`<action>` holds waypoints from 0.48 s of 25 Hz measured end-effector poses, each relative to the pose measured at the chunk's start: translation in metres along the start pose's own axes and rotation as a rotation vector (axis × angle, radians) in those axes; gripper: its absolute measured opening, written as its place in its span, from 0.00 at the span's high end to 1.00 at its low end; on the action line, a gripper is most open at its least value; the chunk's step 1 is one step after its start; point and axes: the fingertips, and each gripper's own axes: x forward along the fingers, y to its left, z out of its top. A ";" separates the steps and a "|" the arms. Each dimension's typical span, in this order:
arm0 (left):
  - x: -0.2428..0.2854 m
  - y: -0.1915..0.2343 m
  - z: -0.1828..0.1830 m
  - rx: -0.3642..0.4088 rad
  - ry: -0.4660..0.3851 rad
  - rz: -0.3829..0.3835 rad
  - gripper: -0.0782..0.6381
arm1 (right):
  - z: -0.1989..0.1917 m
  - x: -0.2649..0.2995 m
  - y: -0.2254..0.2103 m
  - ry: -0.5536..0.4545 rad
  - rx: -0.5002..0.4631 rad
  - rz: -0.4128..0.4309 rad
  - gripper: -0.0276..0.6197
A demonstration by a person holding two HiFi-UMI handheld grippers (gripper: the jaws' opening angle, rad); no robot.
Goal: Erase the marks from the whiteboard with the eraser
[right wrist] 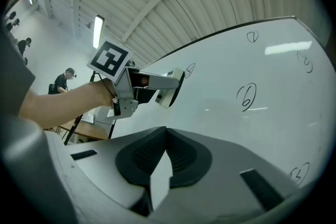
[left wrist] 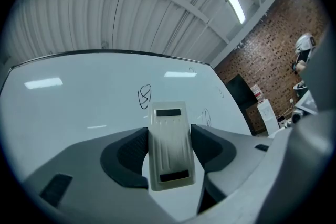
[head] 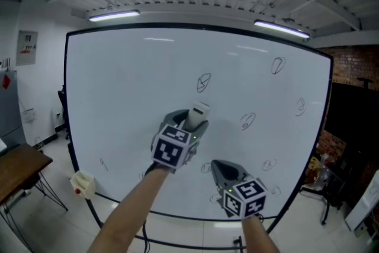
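Observation:
A large whiteboard (head: pixel 130 98) on a stand carries several small black marker scribbles; one mark (head: pixel 204 82) lies just above the eraser, others (head: pixel 247 121) to the right. My left gripper (head: pixel 192 118) is shut on a pale grey eraser (head: pixel 198 111), held close to the board below that mark. In the left gripper view the eraser (left wrist: pixel 169 144) sits clamped between the dark pads, with the mark (left wrist: pixel 144 96) beyond it. My right gripper (head: pixel 224 170) hangs lower right, shut and empty; in its own view the jaws (right wrist: pixel 160 165) meet, and the eraser (right wrist: pixel 170 91) shows ahead.
A wooden table (head: pixel 18 166) stands at the left. A small pale object (head: pixel 83 183) sits on the board's lower left frame. A brick wall (head: pixel 355 65) and dark equipment are at the right. People (right wrist: pixel 63 81) stand in the distance.

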 end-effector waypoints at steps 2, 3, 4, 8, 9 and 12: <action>0.010 0.012 0.014 0.030 -0.004 0.021 0.53 | 0.006 0.002 -0.005 -0.007 -0.008 -0.003 0.97; 0.016 0.018 0.020 0.045 -0.004 0.032 0.53 | 0.008 0.002 -0.007 -0.010 -0.011 -0.006 0.97; 0.020 0.023 0.026 0.059 -0.004 0.043 0.53 | 0.009 0.003 -0.010 -0.013 -0.015 -0.009 0.97; 0.032 0.044 0.049 0.101 -0.013 0.081 0.53 | 0.022 0.011 -0.022 -0.029 -0.015 -0.009 0.97; 0.035 0.048 0.053 0.107 -0.014 0.087 0.53 | 0.025 0.014 -0.026 -0.033 -0.009 -0.006 0.97; 0.043 0.059 0.061 0.124 -0.018 0.103 0.53 | 0.031 0.021 -0.036 -0.042 0.010 -0.003 0.97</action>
